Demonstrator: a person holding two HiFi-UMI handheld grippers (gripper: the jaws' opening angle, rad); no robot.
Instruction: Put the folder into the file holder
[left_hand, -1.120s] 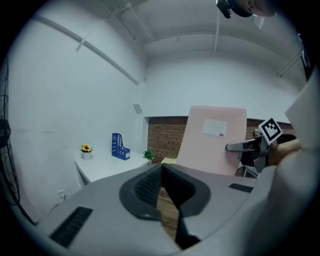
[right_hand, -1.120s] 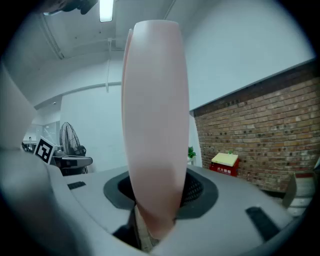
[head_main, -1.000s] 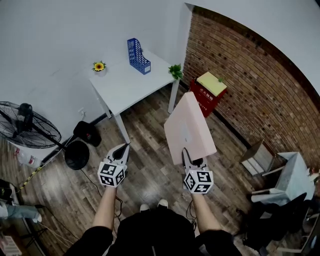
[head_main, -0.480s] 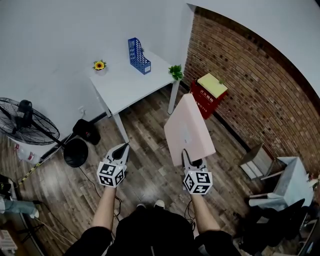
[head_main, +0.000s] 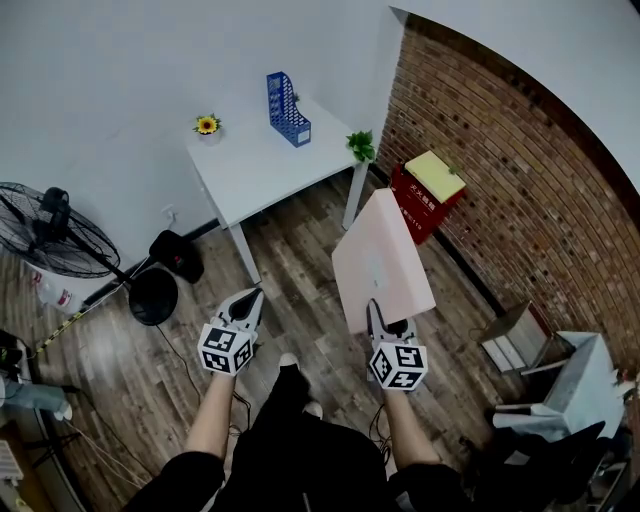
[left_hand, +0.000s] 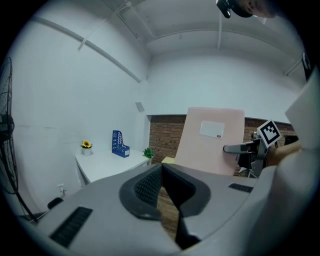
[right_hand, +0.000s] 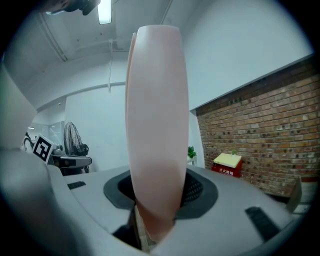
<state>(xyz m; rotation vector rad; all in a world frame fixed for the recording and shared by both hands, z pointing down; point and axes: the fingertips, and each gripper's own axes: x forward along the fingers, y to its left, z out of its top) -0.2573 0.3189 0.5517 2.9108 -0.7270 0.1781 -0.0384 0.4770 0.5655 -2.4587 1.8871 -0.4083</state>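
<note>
We step nearer; the holder (head_main: 287, 108) on the bench (head_main: 260, 172) lies well ahead of our right gripper (head_main: 385, 322), still clamped on the folder (head_main: 380, 262); left gripper (head_main: 250, 298) closed, empty.

Both bare forearms reach forward, side by side and apart. The left gripper (head_main: 250, 298) points ahead, jaws pressed together on nothing. The right gripper (head_main: 380, 322) clamps the pink folder's (head_main: 381, 262) near edge.
</note>
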